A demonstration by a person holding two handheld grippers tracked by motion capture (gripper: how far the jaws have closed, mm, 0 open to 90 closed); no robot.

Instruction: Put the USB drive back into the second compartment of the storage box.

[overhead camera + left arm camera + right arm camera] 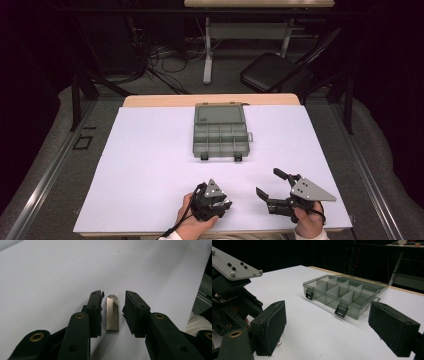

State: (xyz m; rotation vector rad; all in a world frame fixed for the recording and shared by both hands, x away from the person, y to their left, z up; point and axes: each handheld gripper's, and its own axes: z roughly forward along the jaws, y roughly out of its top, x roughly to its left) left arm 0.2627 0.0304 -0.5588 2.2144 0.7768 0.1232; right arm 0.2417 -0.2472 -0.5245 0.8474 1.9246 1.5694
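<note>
A small silver USB flash drive (112, 313) lies flat on the white sheet between the two jaws of my left gripper (113, 293). The jaws stand open on either side of it. One jaw is almost against the drive and the other is a finger's width away. In the high view the left gripper (220, 203) is low over the sheet near the front edge. My right gripper (270, 183) hovers to its right, wide open with nothing in it. A grey clear compartment box (220, 132) lies open at the back middle, and its dividers (340, 292) form several bare cells.
The white sheet (150, 165) covers most of the wooden table. In the right gripper view, the left gripper and its grey plate (233, 267) are close at the left. A folding chair (272, 70) and cables are on the floor beyond the table.
</note>
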